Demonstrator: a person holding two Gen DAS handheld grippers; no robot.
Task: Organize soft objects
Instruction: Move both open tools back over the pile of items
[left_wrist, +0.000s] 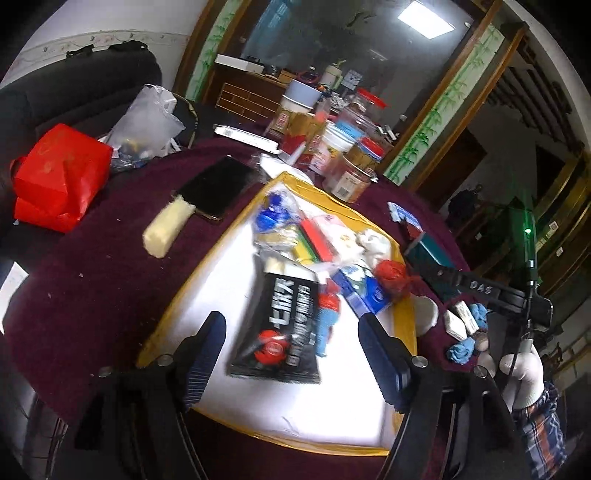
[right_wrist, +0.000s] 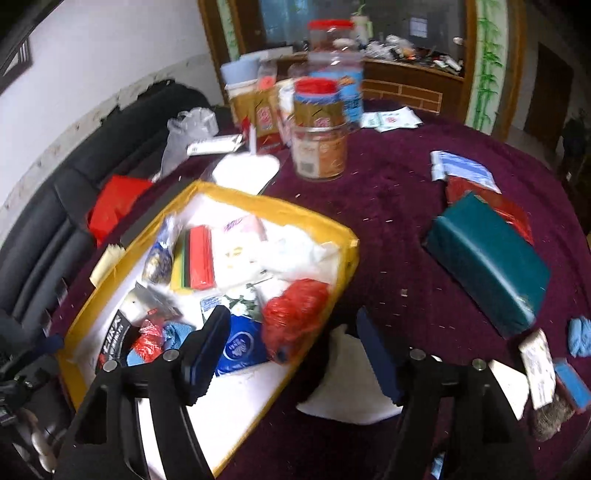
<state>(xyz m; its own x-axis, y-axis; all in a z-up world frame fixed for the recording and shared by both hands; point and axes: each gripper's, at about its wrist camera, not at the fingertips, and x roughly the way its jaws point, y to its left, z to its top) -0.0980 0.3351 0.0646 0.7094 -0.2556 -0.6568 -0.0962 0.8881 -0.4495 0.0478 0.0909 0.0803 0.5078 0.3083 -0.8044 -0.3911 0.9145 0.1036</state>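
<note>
Both the left gripper (left_wrist: 291, 354) and right gripper (right_wrist: 291, 350) hold fingers apart, empty; the yellow-rimmed box (right_wrist: 280, 205) contents blur together.

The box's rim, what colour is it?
Yellow, around a white inside; the box's rim shows best in the right wrist view.

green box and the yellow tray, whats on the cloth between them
Bare maroon cloth, only small specks, between the green box and the yellow tray; right wrist view shows it.

one yellow-rimmed tray (right_wrist: 325, 221), one teal box (right_wrist: 487, 258), two red-lidded jars (right_wrist: 319, 147)
</note>
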